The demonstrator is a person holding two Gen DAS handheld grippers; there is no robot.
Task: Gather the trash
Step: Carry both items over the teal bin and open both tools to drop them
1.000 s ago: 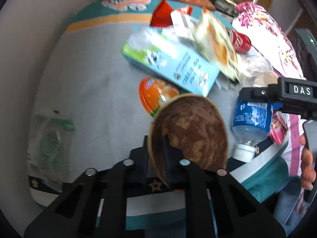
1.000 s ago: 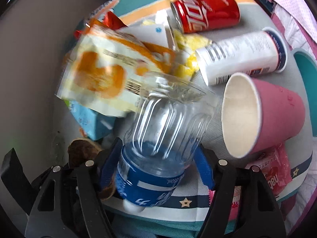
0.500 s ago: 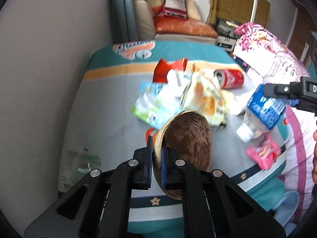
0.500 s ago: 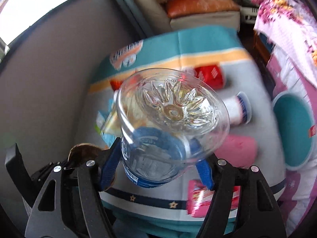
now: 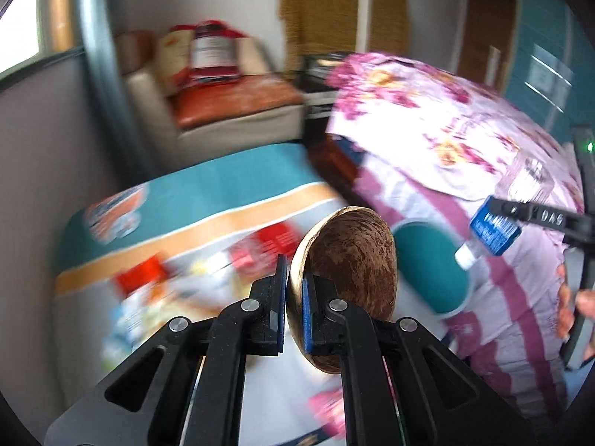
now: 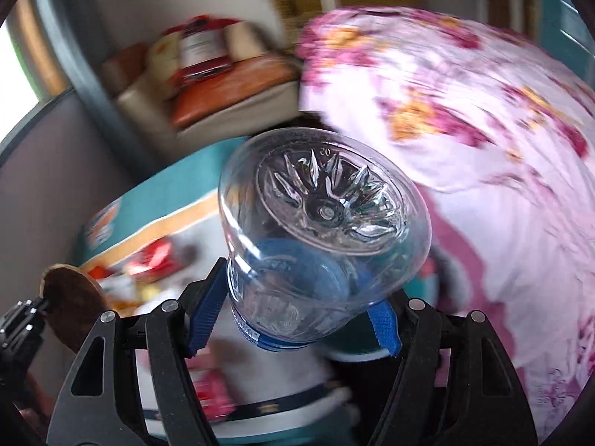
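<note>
Trash in transit: two items lifted clear of the surface, one per claw.

Left claw [image 5: 293, 308]: pads pinched together on the thin rim of the coconut shell [image 5: 353, 260], shell on edge. Right claw [image 6: 293, 319]: jaws clamped wide around the labelled end of the clear plastic bottle [image 6: 319, 245], base pointing away from the camera. Remaining litter, blurred, lies on the surface [image 5: 238, 189] below; a teal bin [image 5: 431, 267] appears just off its right edge. Handling advice, as judgement: carry both level, keep the rim pinch firm, and release only once each item hangs over the bin mouth.
</note>
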